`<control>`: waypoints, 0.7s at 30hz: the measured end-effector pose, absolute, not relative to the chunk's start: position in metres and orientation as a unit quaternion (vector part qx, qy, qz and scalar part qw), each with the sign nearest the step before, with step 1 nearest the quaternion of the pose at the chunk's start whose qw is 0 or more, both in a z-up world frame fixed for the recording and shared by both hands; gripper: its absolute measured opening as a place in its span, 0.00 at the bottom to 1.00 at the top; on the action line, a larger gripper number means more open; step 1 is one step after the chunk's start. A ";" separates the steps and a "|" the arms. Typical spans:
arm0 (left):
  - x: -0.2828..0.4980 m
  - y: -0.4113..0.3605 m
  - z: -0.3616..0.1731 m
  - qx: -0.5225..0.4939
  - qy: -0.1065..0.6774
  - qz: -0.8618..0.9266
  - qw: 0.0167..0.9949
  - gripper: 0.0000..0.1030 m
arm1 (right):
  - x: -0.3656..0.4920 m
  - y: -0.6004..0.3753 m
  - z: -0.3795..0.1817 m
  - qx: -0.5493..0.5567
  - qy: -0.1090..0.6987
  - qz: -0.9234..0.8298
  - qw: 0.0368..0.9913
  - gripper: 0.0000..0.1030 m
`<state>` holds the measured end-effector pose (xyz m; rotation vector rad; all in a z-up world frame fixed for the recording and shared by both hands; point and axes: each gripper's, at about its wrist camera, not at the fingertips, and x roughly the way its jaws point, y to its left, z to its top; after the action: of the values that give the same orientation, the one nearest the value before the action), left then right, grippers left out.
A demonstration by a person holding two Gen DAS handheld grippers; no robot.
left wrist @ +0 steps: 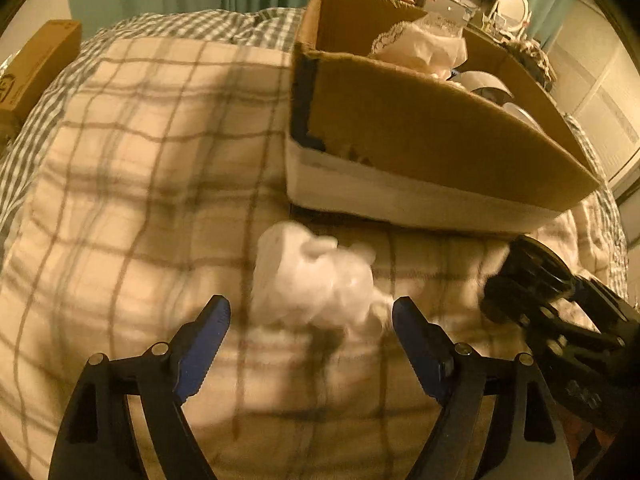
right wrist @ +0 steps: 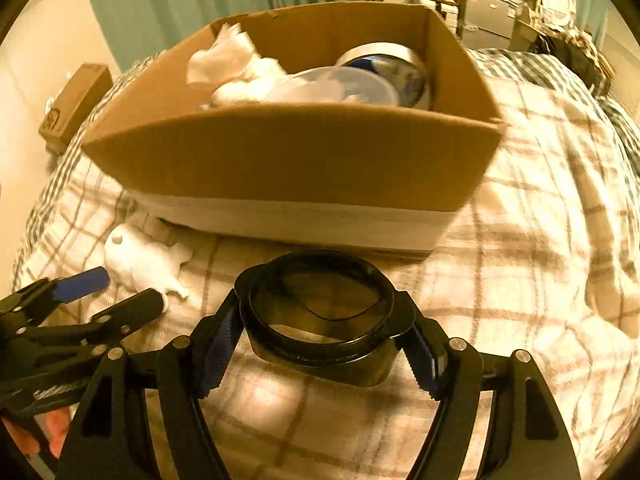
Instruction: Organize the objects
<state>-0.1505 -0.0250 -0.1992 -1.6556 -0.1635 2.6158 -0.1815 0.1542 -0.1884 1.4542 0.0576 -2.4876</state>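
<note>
A crumpled white plastic bag [left wrist: 316, 280] lies on the plaid blanket, in front of the cardboard box [left wrist: 432, 140]. My left gripper [left wrist: 312, 312] is open, its blue fingers on either side of the bag's near edge, not closed on it. The bag also shows in the right wrist view [right wrist: 144, 260], with the left gripper [right wrist: 120, 288] beside it. My right gripper [right wrist: 320, 340] is shut on a black ring-shaped plastic part [right wrist: 320, 320], held above the blanket just before the box [right wrist: 288, 160]. The ring also shows in the left wrist view [left wrist: 532, 272].
The box holds white crumpled plastic [right wrist: 228, 64], a clear lid [right wrist: 340, 88] and a metal bowl [right wrist: 388, 64]. A small cardboard carton [right wrist: 76, 100] stands at the far left by the green curtain. Cluttered shelves [right wrist: 500, 4] stand behind the bed.
</note>
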 end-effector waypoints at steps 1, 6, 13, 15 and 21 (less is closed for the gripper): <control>-0.156 -0.022 -0.202 -0.535 -0.050 0.843 0.018 0.83 | -0.181 0.156 -0.188 0.501 0.016 -0.856 0.130 0.71; -0.165 -0.017 -0.211 -0.544 -0.045 0.837 0.021 0.72 | -0.182 0.162 -0.189 0.502 0.006 -0.855 0.132 0.71; -0.152 -0.027 -0.199 -0.530 -0.079 0.844 0.023 0.62 | -0.177 0.164 -0.186 0.497 0.009 -0.857 0.133 0.71; -0.145 -0.028 -0.192 -0.524 -0.088 0.847 0.026 0.62 | -0.172 0.167 -0.180 0.493 0.011 -0.861 0.129 0.71; -0.120 -0.031 -0.152 -0.493 -0.103 0.863 0.032 0.62 | -0.147 0.175 -0.154 0.474 0.016 -0.873 0.117 0.71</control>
<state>-0.1197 -0.0310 -0.1525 -1.5177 -0.3163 2.6579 -0.1468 0.1750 -0.1542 1.3876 0.0464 -2.5539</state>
